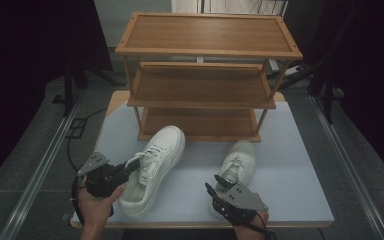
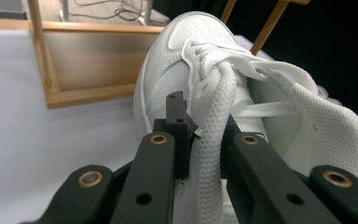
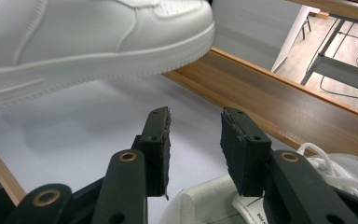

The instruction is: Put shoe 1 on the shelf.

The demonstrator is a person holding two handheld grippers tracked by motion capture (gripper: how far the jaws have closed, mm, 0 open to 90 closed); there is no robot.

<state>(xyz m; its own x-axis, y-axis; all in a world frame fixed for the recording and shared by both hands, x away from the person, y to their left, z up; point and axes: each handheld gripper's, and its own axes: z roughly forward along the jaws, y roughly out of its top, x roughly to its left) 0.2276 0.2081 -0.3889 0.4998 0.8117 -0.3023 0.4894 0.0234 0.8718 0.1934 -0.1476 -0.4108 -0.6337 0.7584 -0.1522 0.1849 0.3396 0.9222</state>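
Left tool (image 1: 130,164) is clamped on the tongue (image 2: 214,116) of the left shoe (image 1: 152,167), jaws pinching the white mesh from both sides in the left gripper view. That shoe sits on the counter (image 1: 290,165) at the left, toe pointing at the bottom tier of the wooden rack (image 1: 200,55), heel end close to the front edge; in the right gripper view its sole looks raised off the counter, toe end up, shadow underneath. Laces (image 2: 242,70) are loose and bunched above the jaws. Right tool (image 1: 214,189) is part open, nothing pressed between the jaws; they stand over the heel opening of the right shoe (image 1: 240,160), tongue and label just below them in the right gripper view. Right shoe rests flat on the counter, toe toward the rack, well apart from the left shoe. Rack stands at the back of the counter, three tiers.
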